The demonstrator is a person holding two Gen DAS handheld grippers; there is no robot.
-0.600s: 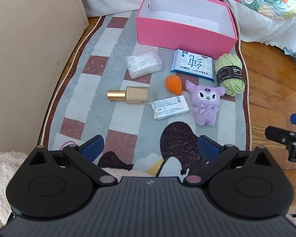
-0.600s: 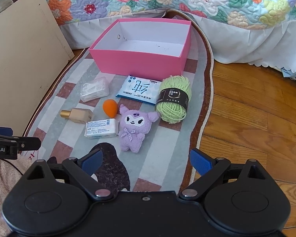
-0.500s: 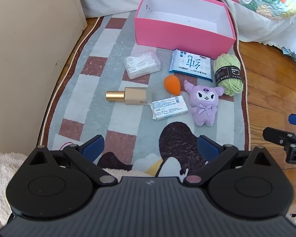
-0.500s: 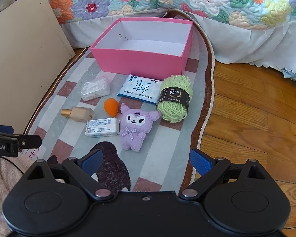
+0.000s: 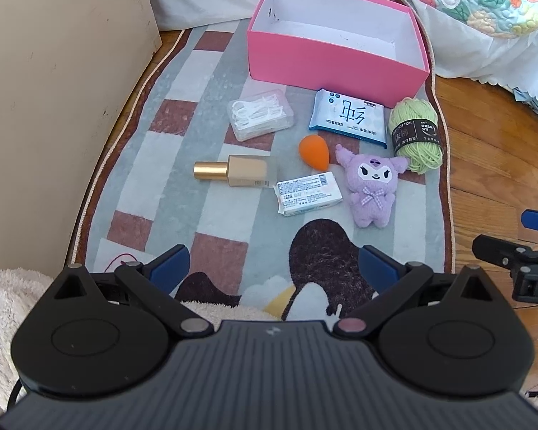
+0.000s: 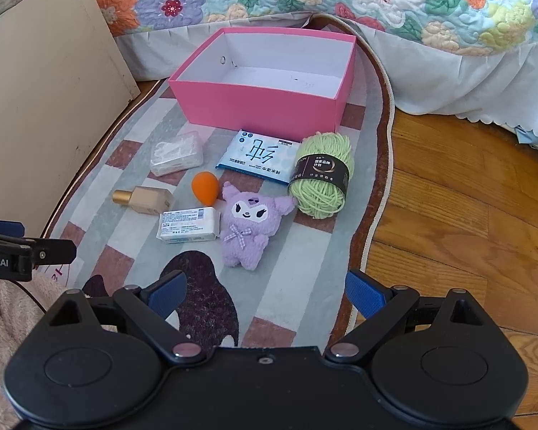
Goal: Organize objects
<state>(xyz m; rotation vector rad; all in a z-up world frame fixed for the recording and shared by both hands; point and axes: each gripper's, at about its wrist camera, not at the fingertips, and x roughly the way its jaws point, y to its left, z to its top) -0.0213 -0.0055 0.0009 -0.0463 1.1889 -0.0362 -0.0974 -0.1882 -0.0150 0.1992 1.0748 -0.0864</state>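
Both tools eased forward; rug [image 5: 211, 71] edges clear.

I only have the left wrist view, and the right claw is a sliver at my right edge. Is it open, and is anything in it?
Observer: It's open wide and empty. The right claw hangs over the near end of the rug, with the plush just ahead of its gap.
Operator: Where is its right finger?
Observer: That finger is over the rug's right edge, next to the wood floor.
Operator: I see dark marks on the left inner wall of the box. What are they?
Observer: From the right wrist view, one of them on the box is a small round hole.
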